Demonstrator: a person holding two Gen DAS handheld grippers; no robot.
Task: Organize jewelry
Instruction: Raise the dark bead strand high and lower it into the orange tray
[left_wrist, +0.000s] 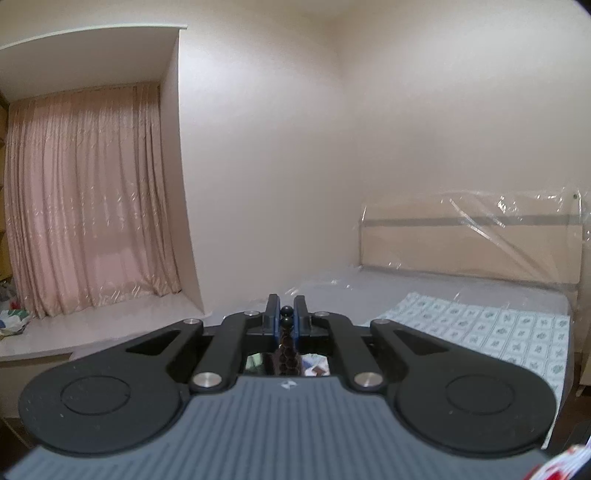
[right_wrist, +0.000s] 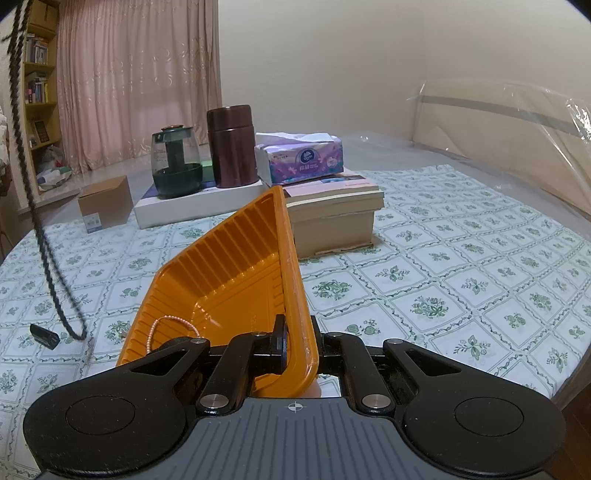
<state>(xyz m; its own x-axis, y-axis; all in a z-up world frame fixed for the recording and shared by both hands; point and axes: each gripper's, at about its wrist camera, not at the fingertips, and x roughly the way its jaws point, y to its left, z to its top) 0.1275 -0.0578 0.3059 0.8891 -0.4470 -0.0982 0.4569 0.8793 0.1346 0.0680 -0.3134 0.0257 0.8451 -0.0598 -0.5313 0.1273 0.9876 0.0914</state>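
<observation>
My left gripper (left_wrist: 286, 314) is shut on a dark beaded necklace (left_wrist: 285, 328), raised high and pointing at the wall. In the right wrist view that necklace (right_wrist: 40, 229) hangs as a long dark strand from the top left, its lower end just above the patterned cloth. My right gripper (right_wrist: 297, 334) is shut on the near rim of an orange tray (right_wrist: 229, 273), which is tilted up on its side. A thin pink bead bracelet (right_wrist: 162, 328) lies in the tray's low corner.
A small black object (right_wrist: 44, 335) lies on the cloth (right_wrist: 443, 280) at the left. Behind the tray stand a stack of books (right_wrist: 340, 210), a tissue box (right_wrist: 303, 157), a brown canister (right_wrist: 231, 146), a glass kettle (right_wrist: 177, 166) and a cardboard box (right_wrist: 105, 203).
</observation>
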